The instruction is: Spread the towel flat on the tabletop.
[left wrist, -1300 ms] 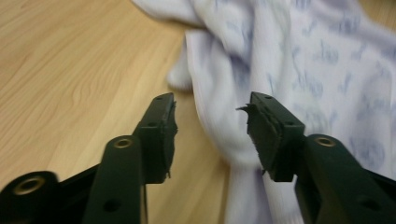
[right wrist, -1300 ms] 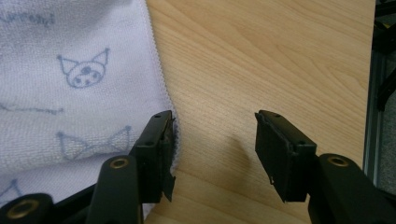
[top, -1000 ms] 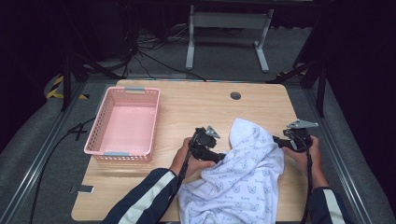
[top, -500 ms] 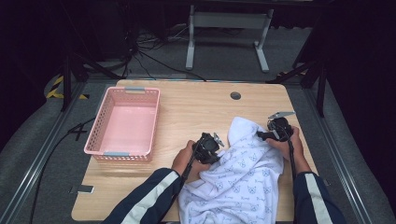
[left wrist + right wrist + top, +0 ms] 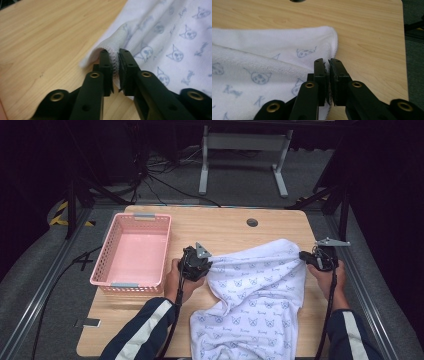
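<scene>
Both claws have just closed: left claw [image 5: 207,262] pinches the towel [image 5: 255,295] hem at nine o'clock, right claw [image 5: 304,256] at three. Pull apart evenly, keeping the edge taut above the worktop [image 5: 220,227].

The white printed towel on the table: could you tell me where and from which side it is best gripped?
Grip the towel at its two far corners along the hemmed edge, coming in from each side, left tool and right tool, as now; the thin hem fits between the jaws.

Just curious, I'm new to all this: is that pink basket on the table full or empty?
Empty. The high view looks straight into the pink basket and shows only its bare pink floor; the white towel lies outside it on the table.
</scene>
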{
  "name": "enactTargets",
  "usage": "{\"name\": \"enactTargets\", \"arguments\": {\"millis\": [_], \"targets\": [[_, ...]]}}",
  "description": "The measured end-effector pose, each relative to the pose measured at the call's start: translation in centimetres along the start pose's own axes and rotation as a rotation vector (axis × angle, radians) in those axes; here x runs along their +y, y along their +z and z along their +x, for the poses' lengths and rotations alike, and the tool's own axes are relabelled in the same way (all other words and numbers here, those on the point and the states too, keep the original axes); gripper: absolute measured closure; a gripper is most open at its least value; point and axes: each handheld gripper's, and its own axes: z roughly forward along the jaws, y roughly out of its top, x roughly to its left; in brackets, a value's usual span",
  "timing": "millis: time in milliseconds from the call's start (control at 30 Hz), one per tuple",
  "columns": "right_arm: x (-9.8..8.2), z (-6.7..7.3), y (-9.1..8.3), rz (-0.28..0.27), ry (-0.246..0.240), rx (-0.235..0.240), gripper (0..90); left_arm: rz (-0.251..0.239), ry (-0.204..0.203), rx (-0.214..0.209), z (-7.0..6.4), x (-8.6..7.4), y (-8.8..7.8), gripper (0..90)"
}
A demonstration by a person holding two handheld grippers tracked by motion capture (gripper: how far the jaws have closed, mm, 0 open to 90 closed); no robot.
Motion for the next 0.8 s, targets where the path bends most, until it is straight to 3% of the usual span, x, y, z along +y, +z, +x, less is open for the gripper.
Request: {"name": "enactTargets", "arguments": {"millis": [33,67,133,200,267,333,367,400,433,500,633,667,700,733,767,800], "targets": [[-0.2,0.2,0.0,0.031,-0.029,-0.017,82.5,0.001,-0.023,-0.016,-0.1,-0.2,0.4,62.1],[-0.5,0.3,0.0,0.056,-0.061,-0.025,80.6,0.018,-0.033,-0.034,-0.1,-0.4,0.5,58.4],[-1.3,0.3,0.5,0.124,-0.074,0.003,73.1,0.011,-0.056,-0.049,0.0,-0.5,1.1,54.1],[-1.7,0.5,0.7,0.166,-0.123,-0.029,70.1,0.007,-0.088,-0.054,0.2,-0.3,1.4,46.3],[-1.8,0.6,0.7,0.17,-0.114,-0.004,64.0,-0.002,-0.111,-0.068,0.5,0.3,1.8,41.1],[-1.5,0.8,0.5,0.144,-0.127,-0.015,63.4,-0.005,-0.146,-0.025,0.9,1.2,2.5,35.7],[-1.3,0.9,0.6,0.123,-0.125,-0.008,61.2,-0.017,-0.168,-0.031,1.2,1.6,2.8,35.3],[-1.3,0.9,0.6,0.123,-0.125,-0.008,61.2,-0.017,-0.168,-0.031,1.2,1.6,2.8,35.1],[-0.9,1.4,0.8,0.071,-0.128,-0.026,60.7,-0.022,-0.156,0.002,1.3,2.4,3.4,35.0],[-0.5,1.6,1.4,0.055,-0.141,0.003,59.9,-0.021,-0.133,0.046,1.7,3.2,4.6,35.1],[-0.1,2.1,2.7,0.065,-0.165,0.009,58.2,0.038,-0.173,0.037,2.6,3.4,6.3,41.4],[-0.3,2.2,3.4,0.079,-0.14,0.023,57.5,0.071,-0.15,-0.027,2.9,3.1,7.0,46.0],[-0.4,2.2,3.6,0.089,-0.143,0.037,56.9,0.071,-0.15,-0.027,2.9,3.1,7.0,46.1],[-0.5,2.3,3.7,0.106,-0.15,0.05,55.9,0.093,-0.118,-0.027,2.8,3.0,7.4,46.3],[-0.6,2.2,3.8,0.121,-0.167,0.047,55.7,0.15,-0.065,-0.042,2.5,2.8,8.2,47.3],[-0.8,2.2,3.8,0.13,-0.157,0.06,55.9,0.173,-0.045,-0.046,2.5,2.7,8.5,48.2]]}}
